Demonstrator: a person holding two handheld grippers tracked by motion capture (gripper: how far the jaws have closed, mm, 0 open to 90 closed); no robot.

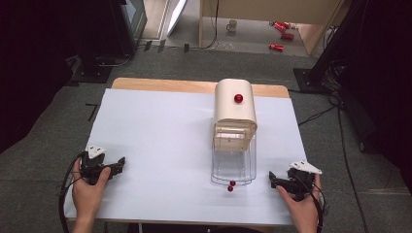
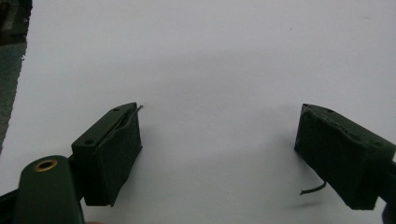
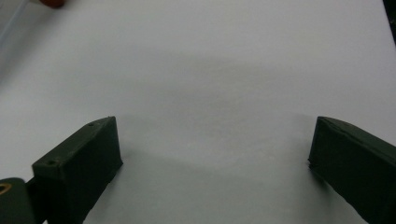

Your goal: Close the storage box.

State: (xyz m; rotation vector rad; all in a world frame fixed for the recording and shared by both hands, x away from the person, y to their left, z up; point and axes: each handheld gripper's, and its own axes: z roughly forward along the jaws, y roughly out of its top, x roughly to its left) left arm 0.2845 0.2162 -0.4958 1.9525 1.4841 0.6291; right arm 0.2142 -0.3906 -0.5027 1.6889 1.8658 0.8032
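Two grippers, mine, resting on white worktop (image 1: 160, 145), jaws wide, holding nothing.
Left gripper (image 1: 121, 162) near left edge; right gripper (image 1: 272, 178) just beside clear tray (image 1: 233, 165) under cream box (image 1: 235, 107).

Grippers: two, a left gripper (image 1: 120, 163) and a right gripper (image 1: 272, 178), one held in each hand at the near edge.
Jaws: four in all, two per gripper, each pair standing wide apart.
Tables: one white-topped table (image 1: 155, 145).
Cream containers: one cream container (image 1: 235, 108), set toward the far right of the table.
Clear drawers: one clear drawer (image 1: 233, 165), drawn out of it.
Red knobs: three, one top knob (image 1: 238, 98) and two front knobs (image 1: 231, 186).
Mugs: one mug (image 1: 232, 25) on the floor.
Red cans: about four red cans (image 1: 282, 34) on the floor.
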